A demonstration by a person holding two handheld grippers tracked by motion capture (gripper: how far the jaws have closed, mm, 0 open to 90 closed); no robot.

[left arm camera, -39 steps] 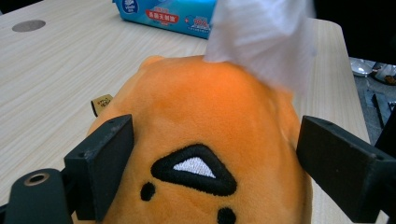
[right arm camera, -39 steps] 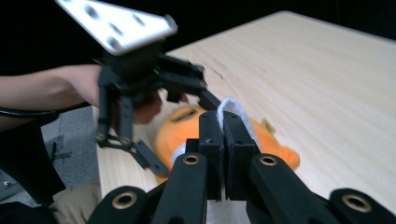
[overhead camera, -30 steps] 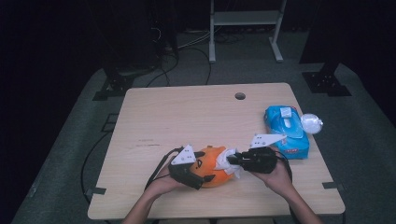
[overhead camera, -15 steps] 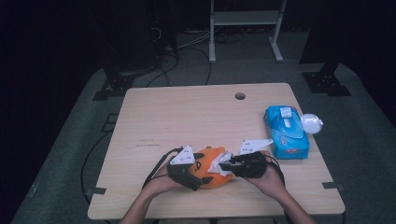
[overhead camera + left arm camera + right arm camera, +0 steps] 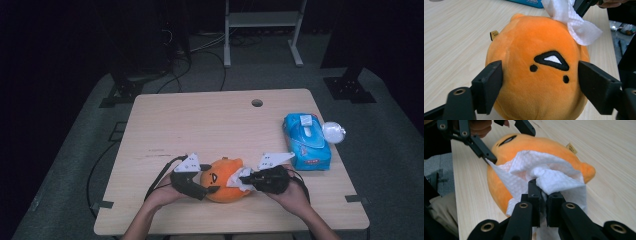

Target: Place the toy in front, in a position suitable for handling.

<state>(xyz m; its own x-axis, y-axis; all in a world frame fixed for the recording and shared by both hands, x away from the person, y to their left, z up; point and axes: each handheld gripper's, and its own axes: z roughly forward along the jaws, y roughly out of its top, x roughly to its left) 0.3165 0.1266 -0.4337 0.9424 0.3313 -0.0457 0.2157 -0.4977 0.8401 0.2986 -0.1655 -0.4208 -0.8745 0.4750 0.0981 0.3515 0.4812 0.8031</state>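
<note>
Near edge of table [image 5: 150, 220]: two hands enter from below, one gripper each. Left gripper [image 5: 197, 186]: jaws set either side of the orange plush [image 5: 225, 180], pads pressed to its flanks in the left gripper view; jaws have just been closing, with the plush [image 5: 536, 75] between them. Right gripper [image 5: 247, 179]: jaws closed tight on a white wipe [image 5: 239, 180], which it has just been pinching harder; in the right gripper view the wipe [image 5: 544, 173] is bunched at the fingertips and draped over the side of the plush [image 5: 541, 145]. Plush: round, orange, black stitched face marks, small tan tag; sits on the table near its near edge, about the middle, between the two grippers. Farther, right side: blue wipe pack [image 5: 306, 141], flat, well apart from the plush. Just beyond the pack, at the right edge: a whitish clear ball [image 5: 333, 131]. Far middle: round hole [image 5: 257, 103] in the tabletop.
</note>
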